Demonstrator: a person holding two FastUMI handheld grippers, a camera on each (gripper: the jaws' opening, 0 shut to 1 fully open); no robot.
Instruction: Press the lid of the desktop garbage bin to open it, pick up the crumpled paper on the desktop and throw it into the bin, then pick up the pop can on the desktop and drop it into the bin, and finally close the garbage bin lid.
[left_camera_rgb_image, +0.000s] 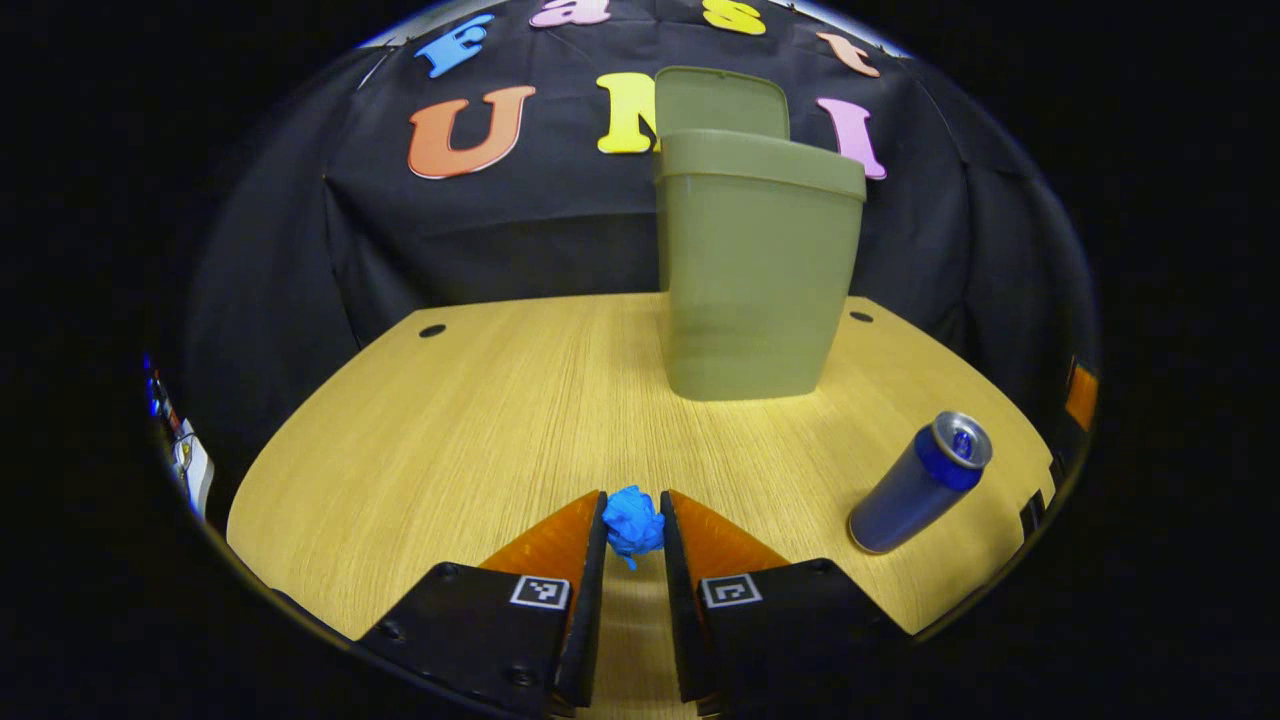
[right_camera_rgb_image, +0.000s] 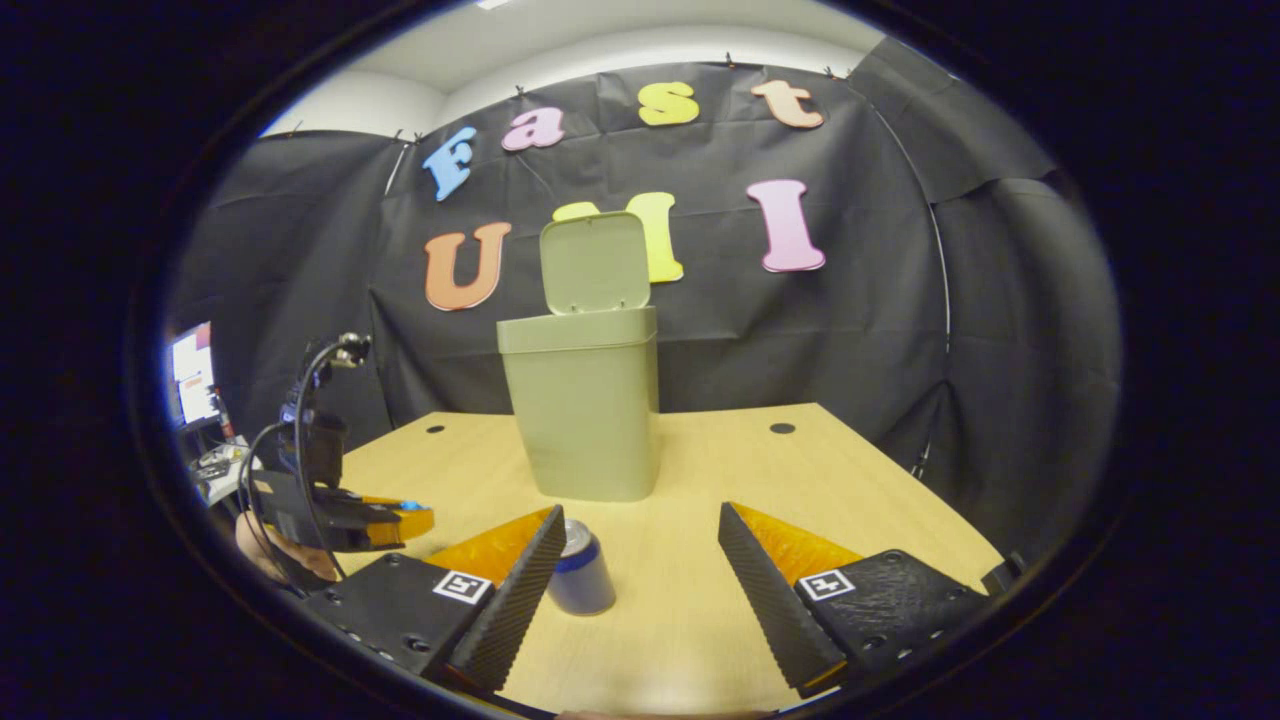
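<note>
The crumpled blue paper (left_camera_rgb_image: 634, 527) sits between the fingertips of the left gripper (left_camera_rgb_image: 634, 532), whose jaws are closed on it from both sides; whether it rests on the wooden desktop (left_camera_rgb_image: 480, 420) or is just lifted cannot be told. It lies in front of the green garbage bin (left_camera_rgb_image: 755, 270), well apart from it. Judged from its look, the ball is light, soft and compressible, so a grip across its middle should hold without slipping. The bin's lid (left_camera_rgb_image: 722, 102) stands upright, leaving the mouth open. The blue pop can (left_camera_rgb_image: 920, 483) stands to the right of the paper, near the desk edge. The right gripper (right_camera_rgb_image: 635, 550) hangs above the can with its jaws spread wide, holding nothing.
</note>
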